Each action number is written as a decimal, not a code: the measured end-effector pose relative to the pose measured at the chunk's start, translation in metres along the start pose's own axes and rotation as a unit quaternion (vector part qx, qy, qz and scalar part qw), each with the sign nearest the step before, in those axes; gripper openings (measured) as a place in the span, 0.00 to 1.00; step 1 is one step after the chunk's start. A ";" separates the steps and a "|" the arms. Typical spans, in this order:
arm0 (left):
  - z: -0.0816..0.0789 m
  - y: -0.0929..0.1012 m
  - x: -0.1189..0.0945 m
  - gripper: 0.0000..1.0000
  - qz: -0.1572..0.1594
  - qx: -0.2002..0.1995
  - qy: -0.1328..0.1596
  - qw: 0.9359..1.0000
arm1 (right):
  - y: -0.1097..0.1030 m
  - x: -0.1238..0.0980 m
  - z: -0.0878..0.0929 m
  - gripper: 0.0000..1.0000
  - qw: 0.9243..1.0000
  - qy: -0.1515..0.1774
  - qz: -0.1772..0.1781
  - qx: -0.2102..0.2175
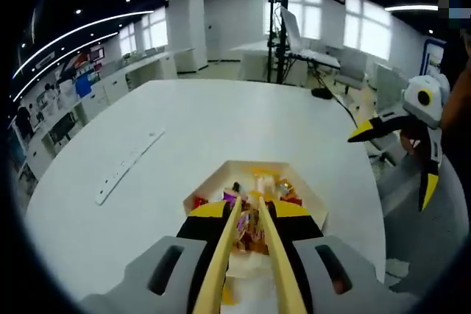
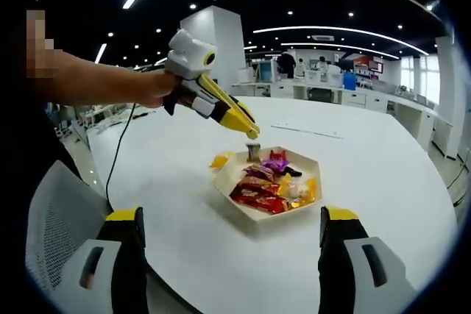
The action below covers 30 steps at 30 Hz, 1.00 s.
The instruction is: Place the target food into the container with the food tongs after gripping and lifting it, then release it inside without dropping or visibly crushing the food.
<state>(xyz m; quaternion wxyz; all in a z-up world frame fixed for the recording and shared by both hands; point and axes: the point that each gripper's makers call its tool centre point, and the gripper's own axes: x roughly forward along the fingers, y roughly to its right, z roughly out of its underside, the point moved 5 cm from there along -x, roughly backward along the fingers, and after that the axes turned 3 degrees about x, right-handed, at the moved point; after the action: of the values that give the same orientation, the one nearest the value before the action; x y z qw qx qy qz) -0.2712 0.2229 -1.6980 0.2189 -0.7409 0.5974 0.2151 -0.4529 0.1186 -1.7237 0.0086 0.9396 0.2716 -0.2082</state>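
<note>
My left gripper (image 2: 252,133) reaches in from ten o'clock in the right gripper view, nose pitched down toward four o'clock, yellow jaws drawn together at the tip. My left hand (image 2: 156,87) wraps its handle, forearm bare and level, running off toward nine o'clock. In the left gripper view the tongs (image 1: 250,251) run up from six o'clock between its jaws, the two slats nearly parallel with a narrow gap.

My right gripper (image 1: 401,156) shows at three o'clock in the left gripper view, jaws splayed wide: one tip toward nine o'clock, the other toward six. In its own view the jaws stand far apart at seven and five o'clock.
</note>
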 end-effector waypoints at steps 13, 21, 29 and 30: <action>-0.004 -0.008 -0.012 0.25 -0.017 0.018 0.016 1.000 | 0.001 -0.001 0.000 0.97 1.000 0.003 0.001 0.001; 0.004 -0.022 -0.032 0.26 -0.034 0.014 0.023 0.999 | 0.000 0.000 -0.001 0.97 1.000 0.002 -0.002 0.001; 0.027 -0.036 -0.050 0.27 -0.081 0.010 0.015 0.997 | -0.002 0.000 0.000 0.97 1.000 -0.002 -0.005 -0.001; 0.033 -0.037 -0.053 0.27 -0.083 -0.002 0.014 0.996 | -0.002 0.000 0.000 0.97 1.000 -0.001 -0.006 -0.001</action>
<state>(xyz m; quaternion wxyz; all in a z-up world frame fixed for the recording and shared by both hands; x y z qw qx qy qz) -0.2477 0.2914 -1.6919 0.2255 -0.7913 0.5368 0.1868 -0.4536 0.1206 -1.7237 0.0084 0.9377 0.2776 -0.2088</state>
